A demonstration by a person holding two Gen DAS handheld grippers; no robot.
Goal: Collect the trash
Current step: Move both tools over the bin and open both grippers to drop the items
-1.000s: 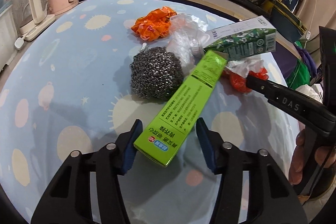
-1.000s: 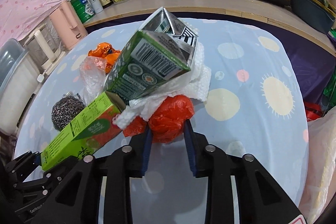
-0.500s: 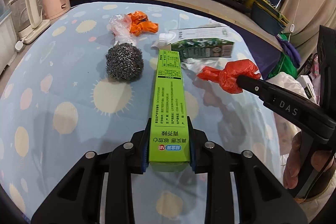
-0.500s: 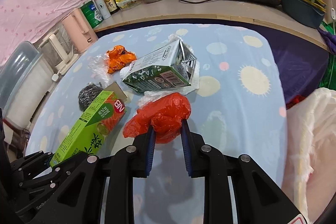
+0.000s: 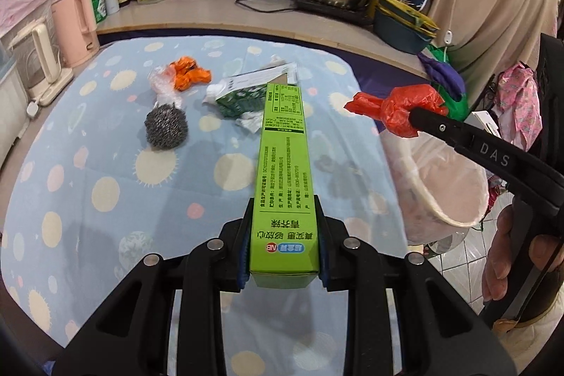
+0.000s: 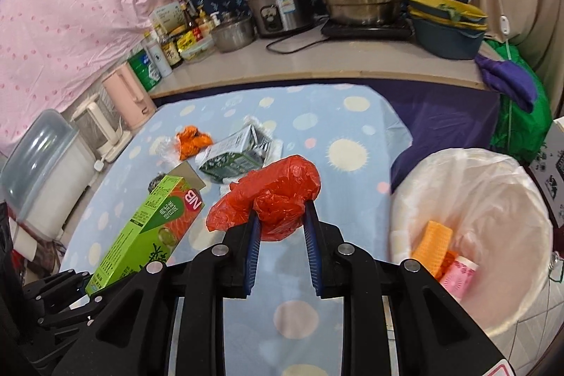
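Two hand-held grippers are each clamped on a piece of trash above a worktop [image 5: 105, 171] spread with a pale blue dotted cloth. The left hand-held gripper [image 5: 284, 244] has its blue pads pressed on the near end of one long green box [image 5: 283, 161], which sticks straight out ahead of it over the cloth; the far end of the box hides part of the litter beyond. The right hand-held gripper [image 6: 282, 231] pinches one crumpled red bag [image 6: 271, 199] between its fingers, the bag bulging above and to the left of the tips. In the left wrist view that bag hangs clear of the worktop's right edge, above the rim of one white-lined bin [image 6: 493, 185].

Four pieces remain on the cloth, well ahead of both grippers: one green-and-white carton [image 6: 234, 157] lying on its side on white tissue, one orange wrapper [image 5: 188, 77], one clear plastic wad [image 5: 163, 86] beside the wrapper, and one steel scourer [image 5: 166, 125]. From the right wrist the scourer is almost wholly hidden behind the box.

Inside the bin lie an orange cloth-like piece [image 6: 431, 240] and a pink item [image 6: 458, 275], both partly cut off by the liner and hard to identify. A person's hand [image 5: 511, 256] grips the right tool's handle at the frame edge.
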